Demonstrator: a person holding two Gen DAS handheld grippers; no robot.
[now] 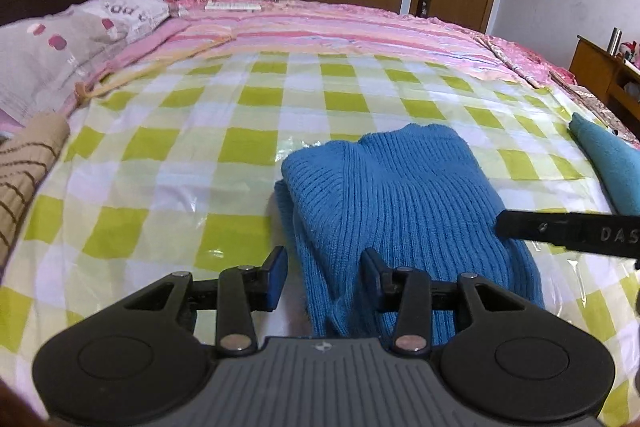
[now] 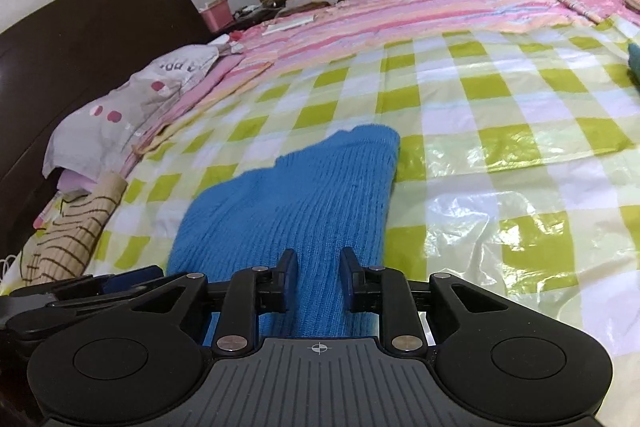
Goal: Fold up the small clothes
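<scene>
I see both my grippers over a folded blue knit sweater point(image 1: 384, 195) on a checked sheet point(image 1: 168, 155): left gripper point(image 1: 325, 273) part-open with a fold between its jaws, right gripper point(image 2: 319, 277) narrower, straddling knit; grip unclear

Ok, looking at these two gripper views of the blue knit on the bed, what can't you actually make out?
- Blue knit sweater: near end hidden beneath the left gripper body, left wrist view.
- Right gripper: whether its pads press the knit is unclear, right wrist view.
- Teal garment: cut off by the right edge.
- Striped beige garment: partly cut off at the left edge.
</scene>
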